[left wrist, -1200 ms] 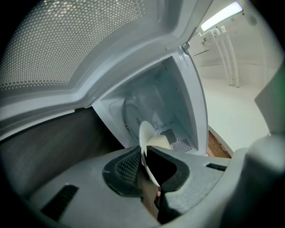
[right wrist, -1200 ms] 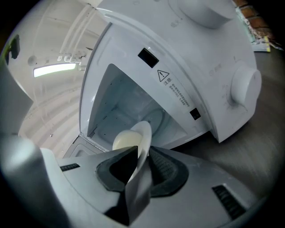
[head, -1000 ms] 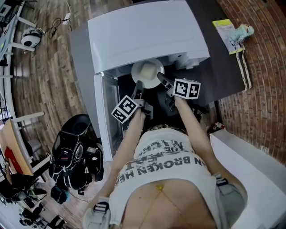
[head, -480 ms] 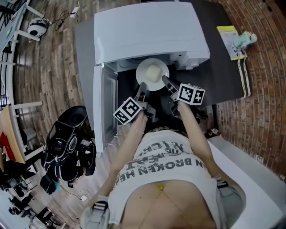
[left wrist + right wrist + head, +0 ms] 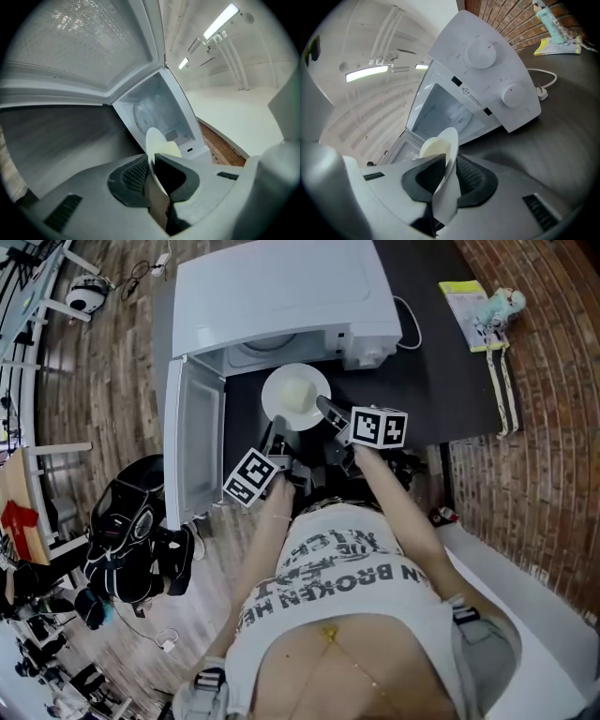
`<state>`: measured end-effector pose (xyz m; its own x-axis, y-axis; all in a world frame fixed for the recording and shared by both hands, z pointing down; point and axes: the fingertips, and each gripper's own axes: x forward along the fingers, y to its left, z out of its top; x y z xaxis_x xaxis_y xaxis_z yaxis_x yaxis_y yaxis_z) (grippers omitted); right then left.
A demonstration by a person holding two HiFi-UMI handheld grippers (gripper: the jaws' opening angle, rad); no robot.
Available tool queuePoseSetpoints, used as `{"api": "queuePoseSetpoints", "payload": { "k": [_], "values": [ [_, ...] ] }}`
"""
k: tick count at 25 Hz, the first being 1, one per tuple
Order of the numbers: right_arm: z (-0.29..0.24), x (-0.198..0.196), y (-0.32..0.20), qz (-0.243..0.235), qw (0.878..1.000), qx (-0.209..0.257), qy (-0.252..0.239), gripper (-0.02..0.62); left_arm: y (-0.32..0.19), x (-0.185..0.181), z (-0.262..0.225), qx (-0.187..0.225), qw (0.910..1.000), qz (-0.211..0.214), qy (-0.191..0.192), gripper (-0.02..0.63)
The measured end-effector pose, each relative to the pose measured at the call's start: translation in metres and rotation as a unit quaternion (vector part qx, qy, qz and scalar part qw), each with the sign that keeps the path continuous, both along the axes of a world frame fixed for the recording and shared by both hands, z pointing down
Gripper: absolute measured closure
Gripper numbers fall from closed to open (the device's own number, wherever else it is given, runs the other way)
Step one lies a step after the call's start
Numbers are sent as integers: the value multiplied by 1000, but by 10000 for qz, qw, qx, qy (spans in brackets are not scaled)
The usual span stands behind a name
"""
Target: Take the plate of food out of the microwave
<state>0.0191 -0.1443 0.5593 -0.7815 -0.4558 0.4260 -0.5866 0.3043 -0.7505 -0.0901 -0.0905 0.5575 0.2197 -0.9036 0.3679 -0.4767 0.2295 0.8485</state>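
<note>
The plate (image 5: 296, 397) is round, white, thin-rimmed and smooth, and carries a pale yellow mound of food (image 5: 300, 390) at its centre. I find it just outside the open cavity of the microwave (image 5: 281, 287), held above the dark surface (image 5: 441, 381) in front of the opening. It lies directly ahead of both tools and between them. The left hand-held gripper (image 5: 273, 431) takes the near-left rim and the right hand-held gripper (image 5: 327, 410) the near-right rim. Being circular, the plate has no long axis to align. It sits roughly level, and neither hand is noticeably nearer. In each gripper view the rim runs edge-on between the jaws, with the dark ribbed pads pressed on its upper and lower faces, so both are closed narrowly on the plate and hold nothing else. I judge the grip adequate but slim, since a glazed rim may slide on the pads if either side tilts. The door (image 5: 192, 442) stands fully open at the left, its window finely perforated. The white casing has two round knobs (image 5: 482, 52) beside the cavity.
</note>
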Motion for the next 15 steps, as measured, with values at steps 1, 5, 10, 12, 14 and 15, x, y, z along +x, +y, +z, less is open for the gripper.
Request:
{"api": "queuePoseSetpoints", "payload": {
  "k": [1, 5, 10, 12, 14, 15],
  "values": [
    [0, 2, 4, -47, 10000, -6, -12, 526, 5, 2, 0, 4, 10000, -42, -9, 569],
    [3, 8, 19, -210, 9998, -53, -45, 528, 24, 11, 3, 6, 9999, -141, -62, 566],
    [2, 11, 32, -320, 9994, -44, -100, 529, 40, 15, 3, 32, 9997, -244, 9, 566],
    [0, 9, 36, -312, 9994, -35, -122, 529, 43, 13, 2, 48, 9997, -231, 19, 566],
    [-1, 7, 38, -287, 9995, -24, -140, 531, 45, 11, 1, 62, 9998, -207, 33, 566],
    [-2, 5, 39, -273, 9995, -12, -146, 531, 46, 9, 0, 75, 9998, -190, 33, 566]
  ]
}}
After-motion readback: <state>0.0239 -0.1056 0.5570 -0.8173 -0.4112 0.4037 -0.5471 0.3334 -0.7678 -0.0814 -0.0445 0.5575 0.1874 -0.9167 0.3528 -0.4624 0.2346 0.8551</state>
